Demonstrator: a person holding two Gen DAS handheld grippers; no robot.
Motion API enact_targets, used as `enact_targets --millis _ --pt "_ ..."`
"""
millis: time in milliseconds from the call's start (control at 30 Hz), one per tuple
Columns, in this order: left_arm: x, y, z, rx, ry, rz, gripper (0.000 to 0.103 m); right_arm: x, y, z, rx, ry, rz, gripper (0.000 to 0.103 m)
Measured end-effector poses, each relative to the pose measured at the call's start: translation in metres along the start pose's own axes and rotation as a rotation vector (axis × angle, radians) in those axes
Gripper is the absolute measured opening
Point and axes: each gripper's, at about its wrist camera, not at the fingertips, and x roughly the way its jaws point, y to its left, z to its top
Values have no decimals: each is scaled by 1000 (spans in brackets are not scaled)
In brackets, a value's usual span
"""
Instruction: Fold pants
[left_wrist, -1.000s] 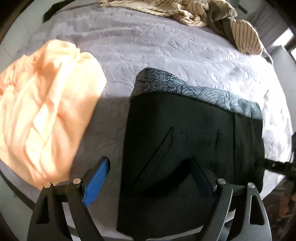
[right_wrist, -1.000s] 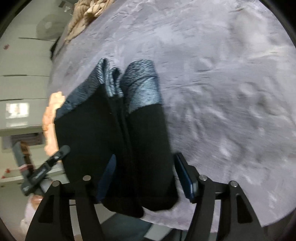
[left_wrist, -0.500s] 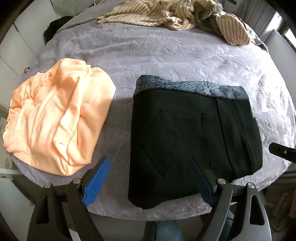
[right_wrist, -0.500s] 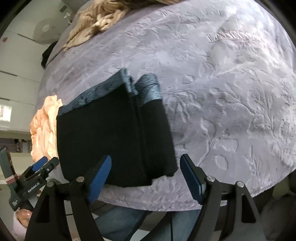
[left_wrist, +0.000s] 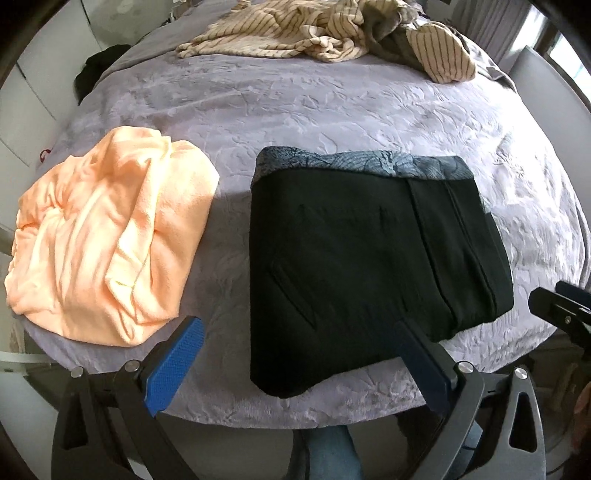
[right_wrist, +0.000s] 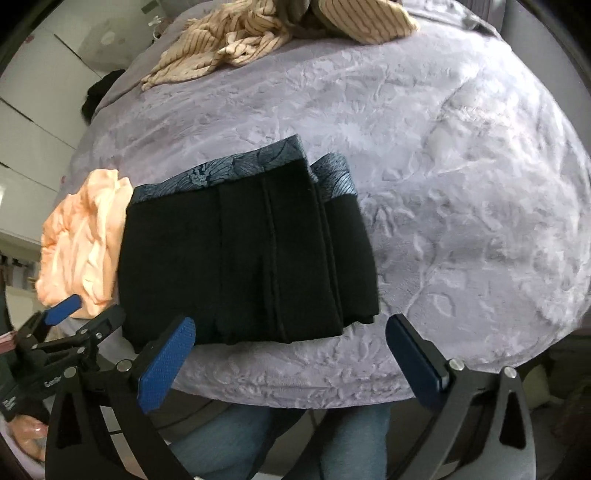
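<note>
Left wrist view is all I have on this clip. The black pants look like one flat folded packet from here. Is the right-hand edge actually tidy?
Observer: Not fully. In the right wrist view the black pants show stacked layers along that edge, and a lower layer with its patterned band sticks out past the top one.
Operator: Is the right gripper holding that edge?
Observer: No. The right gripper is open, its blue pads clear of the cloth, near the bed's edge.
Operator: And the left gripper, seen from outside?
Observer: The left gripper appears at the right wrist view's left side, beside the orange garment; one blue pad shows, gripping nothing.
</note>
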Motion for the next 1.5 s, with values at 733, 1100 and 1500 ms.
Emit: enact_targets --millis 733,1100,1500 --pt "-32 -17 -6 -26 -50 106 103 -15 24 5 -148 -17 -122 103" --pt "-43 -33 -6 -32 -44 145 103 -21 16 8 -176 -5 -106 103" --pt "-52 -44 -8 -43 -50 168 103 -26 10 7 -195 2 -93 103"
